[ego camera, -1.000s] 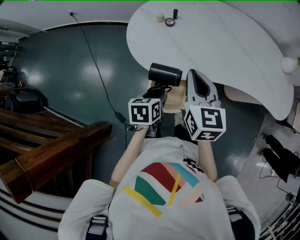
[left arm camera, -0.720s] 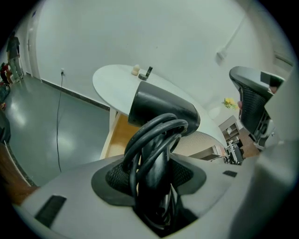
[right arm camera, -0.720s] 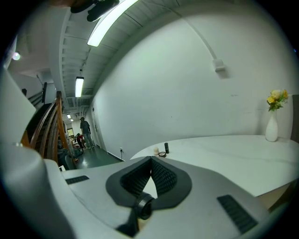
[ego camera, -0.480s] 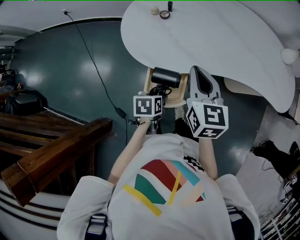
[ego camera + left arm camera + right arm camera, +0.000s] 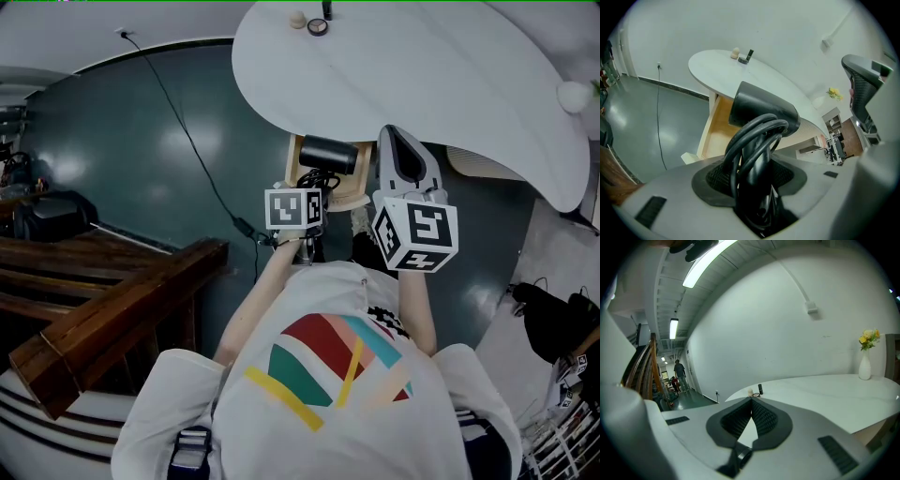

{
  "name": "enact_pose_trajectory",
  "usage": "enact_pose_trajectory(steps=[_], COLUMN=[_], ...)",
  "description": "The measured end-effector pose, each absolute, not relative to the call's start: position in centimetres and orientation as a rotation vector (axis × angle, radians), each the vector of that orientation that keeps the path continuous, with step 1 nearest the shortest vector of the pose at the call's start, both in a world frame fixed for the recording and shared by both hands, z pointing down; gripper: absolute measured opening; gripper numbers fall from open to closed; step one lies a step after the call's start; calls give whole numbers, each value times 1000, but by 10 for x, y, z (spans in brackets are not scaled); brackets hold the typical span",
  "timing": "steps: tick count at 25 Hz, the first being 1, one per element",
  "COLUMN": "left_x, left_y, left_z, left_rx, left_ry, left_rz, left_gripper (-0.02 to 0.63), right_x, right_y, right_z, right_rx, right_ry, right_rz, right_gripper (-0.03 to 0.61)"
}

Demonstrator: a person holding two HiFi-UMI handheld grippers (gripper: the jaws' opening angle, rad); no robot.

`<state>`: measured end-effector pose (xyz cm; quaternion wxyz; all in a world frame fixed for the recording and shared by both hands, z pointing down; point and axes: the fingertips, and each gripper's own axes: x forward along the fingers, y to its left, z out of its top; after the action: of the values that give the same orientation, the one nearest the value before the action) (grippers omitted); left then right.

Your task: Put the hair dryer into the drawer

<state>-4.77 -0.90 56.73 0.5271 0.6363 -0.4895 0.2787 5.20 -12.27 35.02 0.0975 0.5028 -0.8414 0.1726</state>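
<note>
Tightly between ribbed jaws of left gripper (image 5: 757, 164), a glossy black cord-wound hair dryer (image 5: 761, 108); right gripper (image 5: 751, 404) jaws tip-to-tip, empty.

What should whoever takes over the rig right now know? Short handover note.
Left gripper: shut on the handle of the hair dryer, with the cord looped round the handle.
Right gripper: shut, empty, held up beside the left one.
Drawer: open, under the white table. In the head view the dryer hangs over the drawer, not yet inside it.
Done: dryer picked up, drawer open.
Left: lower the dryer into the drawer, open the left gripper, pull it clear.
</note>
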Motion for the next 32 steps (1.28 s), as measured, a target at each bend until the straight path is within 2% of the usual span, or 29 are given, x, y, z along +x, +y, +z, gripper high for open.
enact_pose_trajectory(steps=[17, 32], left_x=[-39, -43], left_y=[-1, -52], left_z=[605, 634], left_rx=[1445, 1426], left_ry=[-1061, -1044], left_rz=[810, 923], left_gripper=[225, 225], right_x=[77, 117], right_y=[-115, -121], right_z=[354, 351], right_rx=[1572, 1714], right_ry=[-2436, -2322], right_rz=[515, 484], right_gripper=[12, 12])
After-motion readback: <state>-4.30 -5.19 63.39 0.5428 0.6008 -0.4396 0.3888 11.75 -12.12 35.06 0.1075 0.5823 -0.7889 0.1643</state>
